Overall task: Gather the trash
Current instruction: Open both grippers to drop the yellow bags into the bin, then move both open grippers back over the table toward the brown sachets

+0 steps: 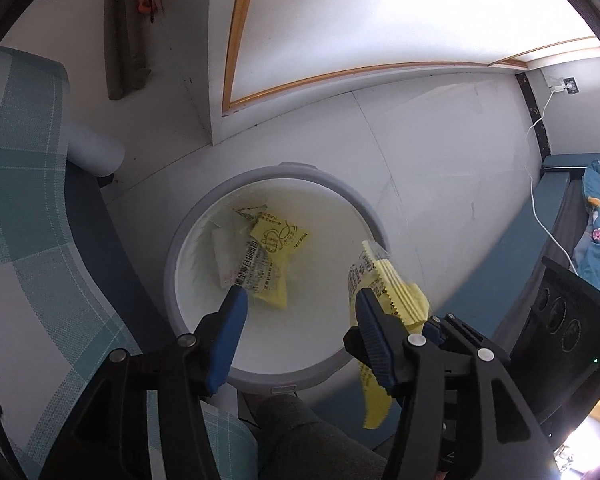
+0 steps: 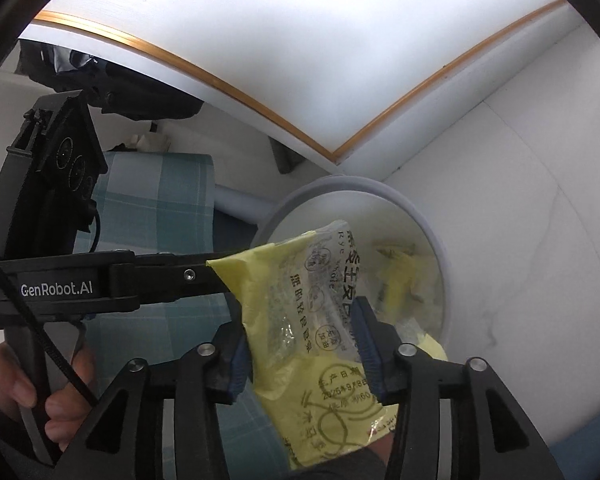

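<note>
While our left gripper [image 1: 298, 312] hangs with fingers apart above the round white plastic bin [image 1: 204, 216], only our right wrist view shows the crinkled yellow printed wrapper [image 2: 300, 320] loose between the spread fingers of the right gripper [image 2: 302, 344], bin beyond them.

Soft daylight is filling both views, white wall [image 1: 380, 12] panels are washing out to near glare, a hot flare is burning at the left view's lower right corner, fisheye bending is curving straight trim, black vignette is ringing each frame, near yellow wrapper [image 2: 312, 344] is blurring slightly.
</note>
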Demonstrator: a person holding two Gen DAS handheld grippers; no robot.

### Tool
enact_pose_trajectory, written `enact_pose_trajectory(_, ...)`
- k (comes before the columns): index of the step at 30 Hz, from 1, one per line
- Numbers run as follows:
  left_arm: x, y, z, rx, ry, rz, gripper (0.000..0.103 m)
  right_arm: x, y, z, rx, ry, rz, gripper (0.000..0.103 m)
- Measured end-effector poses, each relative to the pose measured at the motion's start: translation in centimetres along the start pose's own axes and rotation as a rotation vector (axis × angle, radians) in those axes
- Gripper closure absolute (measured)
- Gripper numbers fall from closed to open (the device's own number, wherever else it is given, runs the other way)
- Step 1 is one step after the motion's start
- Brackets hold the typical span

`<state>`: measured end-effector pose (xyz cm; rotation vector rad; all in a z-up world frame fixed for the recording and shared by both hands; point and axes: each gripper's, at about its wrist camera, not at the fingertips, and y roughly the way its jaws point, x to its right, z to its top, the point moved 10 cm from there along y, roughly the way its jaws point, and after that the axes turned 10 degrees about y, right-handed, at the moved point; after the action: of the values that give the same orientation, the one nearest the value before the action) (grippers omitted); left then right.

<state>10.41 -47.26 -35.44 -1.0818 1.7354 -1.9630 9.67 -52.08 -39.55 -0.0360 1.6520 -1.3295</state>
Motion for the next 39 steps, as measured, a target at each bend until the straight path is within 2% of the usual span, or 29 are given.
enact_pose_trajectory(6,-0.4,-1.6,-0.4,0.032,0.014,0.030,0.045,-1.2,0.1,0.5,0.000,-0.022,0.012,0.038)
enact_pose_trajectory(13,-1.6,-3.9,-0.7,0.097,0.000,0.023,0.044,-2.4,-0.1,-0.2,-0.005,-0.085,0.030,0.038)
enact_pose_trajectory(20,-1.7,-7.6,-0.5,0.192,-0.001,0.016,0.044,-2.0,-1.8,-0.3,0.023,-0.099,-0.029,0.038)
enact_pose_trajectory(22,-1.7,-9.2,-0.3,0.241,-0.003,0.037,0.044,-2.0,-2.9,-0.2,0.043,-0.095,-0.039,0.038)
enact_pose_trajectory(26,-2.1,-13.3,-0.4,0.334,0.009,0.049,0.044,-3.0,-6.8,0.9,0.138,-0.128,-0.087,0.037)
enact_pose_trajectory(29,-3.6,-18.0,-0.9,0.447,-0.018,0.068,0.043,-5.5,-10.0,1.6,0.230,-0.207,-0.110,0.035)
enact_pose_trajectory(30,-4.3,-19.7,-1.2,0.484,-0.029,0.084,0.041,-6.9,-11.5,1.9,0.272,-0.245,-0.114,0.033)
enact_pose_trajectory(32,-5.9,-22.6,-2.1,0.553,-0.053,0.118,0.030,-9.5,-13.8,2.2,0.335,-0.310,-0.113,0.032)
enact_pose_trajectory(34,-7.5,-25.0,-3.1,0.618,-0.076,0.153,0.028,-12.7,-15.9,2.4,0.393,-0.380,-0.107,0.030)
enact_pose_trajectory(37,-9.9,-27.5,-5.1,0.679,-0.115,0.164,0.021,-18.5,-18.4,2.2,0.460,-0.483,-0.074,0.026)
enact_pose_trajectory(39,-11.7,-28.8,-6.6,0.708,-0.155,0.155,0.021,-22.4,-19.3,1.7,0.492,-0.547,-0.043,0.022)
